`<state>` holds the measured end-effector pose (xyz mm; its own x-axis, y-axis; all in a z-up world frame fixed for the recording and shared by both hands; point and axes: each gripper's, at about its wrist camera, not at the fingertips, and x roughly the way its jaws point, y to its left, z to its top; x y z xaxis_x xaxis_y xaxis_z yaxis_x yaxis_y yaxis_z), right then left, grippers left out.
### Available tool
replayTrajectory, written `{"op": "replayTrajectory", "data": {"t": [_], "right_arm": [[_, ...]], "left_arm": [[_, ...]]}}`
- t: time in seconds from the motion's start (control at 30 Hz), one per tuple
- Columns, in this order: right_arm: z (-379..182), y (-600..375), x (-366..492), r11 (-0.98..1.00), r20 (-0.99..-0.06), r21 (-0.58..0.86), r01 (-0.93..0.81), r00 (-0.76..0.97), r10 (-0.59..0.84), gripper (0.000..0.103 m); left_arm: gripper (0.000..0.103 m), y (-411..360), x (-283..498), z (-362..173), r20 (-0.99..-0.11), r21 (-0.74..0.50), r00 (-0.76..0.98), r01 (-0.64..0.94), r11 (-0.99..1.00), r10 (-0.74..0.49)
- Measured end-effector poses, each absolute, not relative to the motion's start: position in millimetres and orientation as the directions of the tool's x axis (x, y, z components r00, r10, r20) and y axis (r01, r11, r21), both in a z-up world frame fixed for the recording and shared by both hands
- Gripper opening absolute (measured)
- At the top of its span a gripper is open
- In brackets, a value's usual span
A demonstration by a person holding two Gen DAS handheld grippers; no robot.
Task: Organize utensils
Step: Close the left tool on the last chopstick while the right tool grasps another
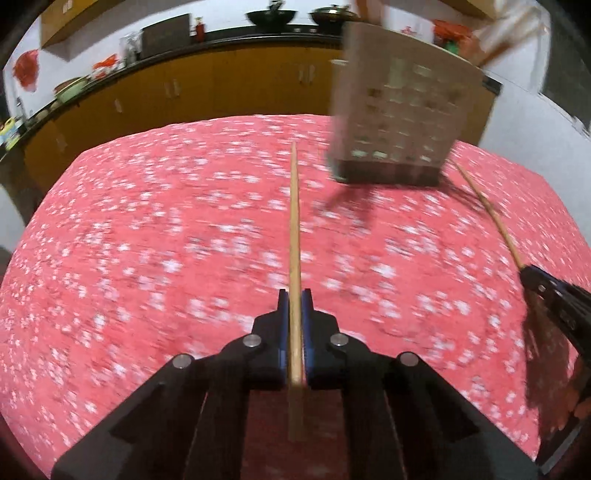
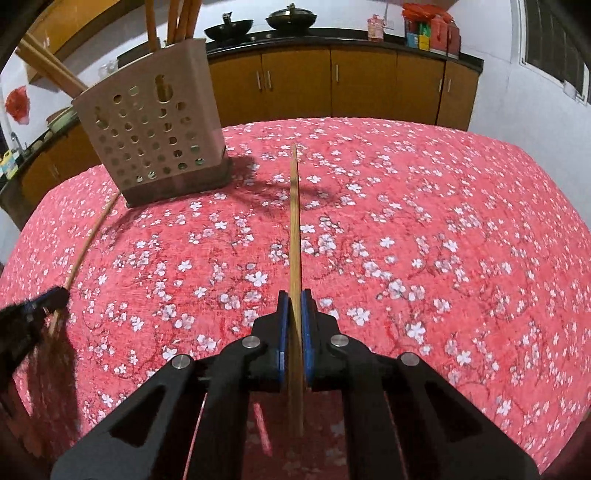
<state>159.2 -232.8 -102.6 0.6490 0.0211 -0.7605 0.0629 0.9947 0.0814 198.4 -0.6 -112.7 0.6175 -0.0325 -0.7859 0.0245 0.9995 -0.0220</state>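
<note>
A chopstick (image 1: 294, 236) runs straight up the middle of the left wrist view, clamped between the blue pads of the left gripper (image 1: 294, 299); its fingers (image 1: 282, 332) are pressed against the stick from both sides, with part of its length passing back between them toward the lower edge of the frame and the rest reaching forward over the red flowered tablecloth (image 1: 147, 240). This view is blurred, so whether the far tip touches the cloth cannot be told.

The right wrist view shows the same arrangement: a second chopstick (image 2: 294, 229) lies along the centre line, pinched by the right gripper (image 2: 294, 299), its fingers (image 2: 306, 332) closed on the stick's flat sides. The tip points toward the middle of the table, to the right of a beige perforated utensil holder (image 2: 155, 140) that stands in the upper left of that frame.

The holder already carries several wooden utensils (image 2: 177, 22) standing up out of its top. In the left wrist view the utensil holder (image 1: 399, 118) sits in the upper right, just right of the held stick's tip.

Each gripper also shows in the other's view: the right gripper (image 1: 535, 284) at the right edge with its chopstick (image 1: 487, 210) slanting toward the holder's base, the left gripper (image 2: 44, 301) at the left edge with its chopstick (image 2: 88, 236).
</note>
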Motion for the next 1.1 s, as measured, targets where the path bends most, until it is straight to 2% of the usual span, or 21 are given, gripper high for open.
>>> {"op": "replayTrajectory", "data": {"t": [0.2, 0.43, 1.1], "right_arm": [[-104.1, -237.2, 179.3, 0.995, -0.761, 0.064, 0.079, 0.648, -0.002, 0.008], [-103.6, -243.9, 187.4, 0.994, -0.762, 0.067, 0.090, 0.647, -0.007, 0.008], [-105.9, -244.2, 184.3, 0.994, -0.761, 0.070, 0.089, 0.648, -0.004, 0.009]], "left_arm": [[0.008, 29.0, 212.4, -111.0, -0.785, -0.066, 0.617, -0.003, 0.998, -0.050], [0.014, 28.4, 211.0, -110.3, -0.775, -0.050, 0.630, 0.014, 0.999, -0.047], [0.015, 25.0, 214.3, -112.0, -0.776, -0.047, 0.629, 0.013, 0.999, -0.045]]}}
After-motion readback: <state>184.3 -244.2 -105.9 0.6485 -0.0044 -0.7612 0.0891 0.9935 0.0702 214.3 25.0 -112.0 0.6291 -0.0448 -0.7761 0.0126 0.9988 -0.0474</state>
